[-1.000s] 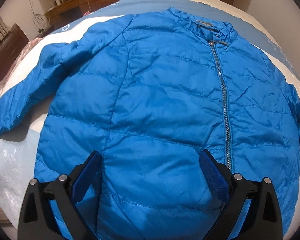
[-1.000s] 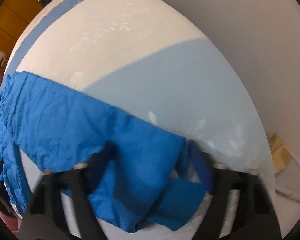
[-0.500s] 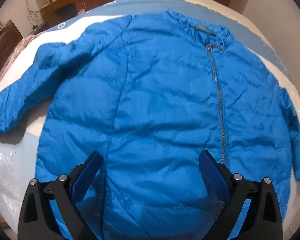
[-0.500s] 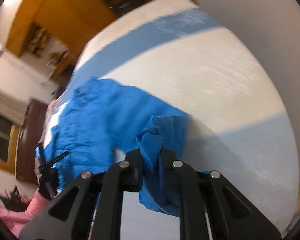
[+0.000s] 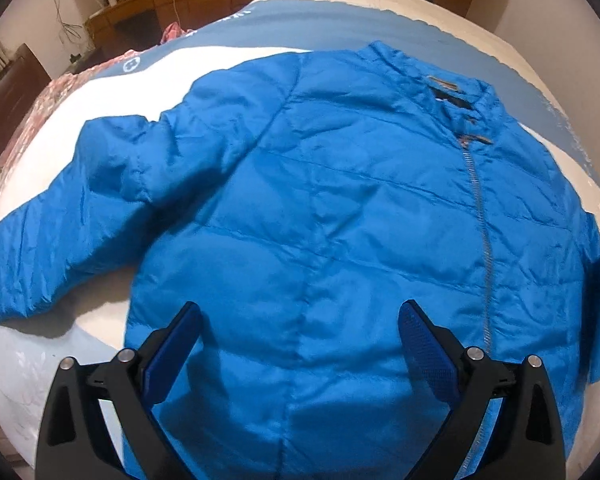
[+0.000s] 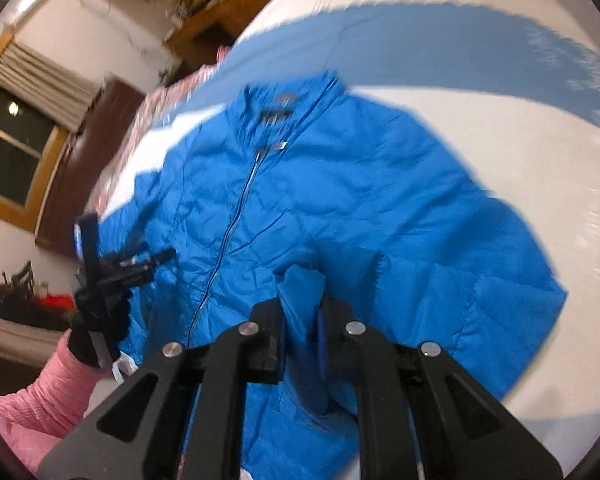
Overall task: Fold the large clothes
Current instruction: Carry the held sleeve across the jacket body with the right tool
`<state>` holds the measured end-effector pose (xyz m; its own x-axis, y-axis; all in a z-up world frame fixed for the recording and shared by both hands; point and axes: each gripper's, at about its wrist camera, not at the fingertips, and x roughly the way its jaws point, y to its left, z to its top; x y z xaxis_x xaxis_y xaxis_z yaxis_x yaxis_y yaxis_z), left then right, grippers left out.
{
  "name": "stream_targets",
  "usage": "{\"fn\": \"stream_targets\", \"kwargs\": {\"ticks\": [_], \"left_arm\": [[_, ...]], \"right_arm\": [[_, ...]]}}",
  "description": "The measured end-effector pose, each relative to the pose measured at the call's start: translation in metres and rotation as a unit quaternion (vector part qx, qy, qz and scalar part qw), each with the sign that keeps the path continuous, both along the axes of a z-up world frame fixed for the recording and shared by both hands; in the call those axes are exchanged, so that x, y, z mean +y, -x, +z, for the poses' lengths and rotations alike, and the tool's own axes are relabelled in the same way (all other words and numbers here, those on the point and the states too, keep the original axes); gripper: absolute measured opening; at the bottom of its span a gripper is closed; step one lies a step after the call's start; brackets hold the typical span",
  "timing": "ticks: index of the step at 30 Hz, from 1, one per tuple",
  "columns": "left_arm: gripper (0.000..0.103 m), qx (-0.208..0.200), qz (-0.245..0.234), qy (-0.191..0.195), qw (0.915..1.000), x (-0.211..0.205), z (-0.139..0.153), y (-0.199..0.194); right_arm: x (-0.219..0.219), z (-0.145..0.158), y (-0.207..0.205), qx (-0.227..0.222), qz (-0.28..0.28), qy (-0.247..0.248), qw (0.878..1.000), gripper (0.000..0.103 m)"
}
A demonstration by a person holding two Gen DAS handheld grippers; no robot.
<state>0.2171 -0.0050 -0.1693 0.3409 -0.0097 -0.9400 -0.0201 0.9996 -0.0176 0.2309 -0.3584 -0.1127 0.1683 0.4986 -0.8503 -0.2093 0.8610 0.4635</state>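
A bright blue quilted puffer jacket (image 5: 340, 216) lies face up on a bed with a white and pale blue cover (image 5: 236, 46). Its grey metal zipper (image 5: 482, 236) is closed and runs from the collar down the front. One sleeve is stretched out flat on the cover toward the left side of the left wrist view.

The left gripper (image 5: 300, 344), black with blue ribbed pads, hangs above the lower front of the jacket. Its jaws stand wide apart and nothing is between them; the pads do not touch the cloth.

The right gripper (image 6: 302, 334) is clenched on the cuff of the jacket's other sleeve (image 6: 300, 292). Its jaws have just been closing, and a fold of blue fabric is pinched between the black fingers. The sleeve rises from the bed into the jaws, over the right part of the jacket front.

In the right wrist view the left gripper appears at the left, held by a hand in a black glove (image 6: 100, 316) with a pink knitted sleeve (image 6: 44, 396). This view is blurred, so fine details are not clear.
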Motion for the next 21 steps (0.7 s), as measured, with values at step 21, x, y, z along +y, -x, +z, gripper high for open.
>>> {"fn": "stream_targets", "kwargs": {"ticks": [21], "left_arm": [[0.100, 0.011, -0.029, -0.043, 0.9986, -0.018, -0.024, -0.054]], "right_arm": [[0.033, -0.031, -0.009, 0.004, 0.005, 0.083, 0.997, 0.047]]}}
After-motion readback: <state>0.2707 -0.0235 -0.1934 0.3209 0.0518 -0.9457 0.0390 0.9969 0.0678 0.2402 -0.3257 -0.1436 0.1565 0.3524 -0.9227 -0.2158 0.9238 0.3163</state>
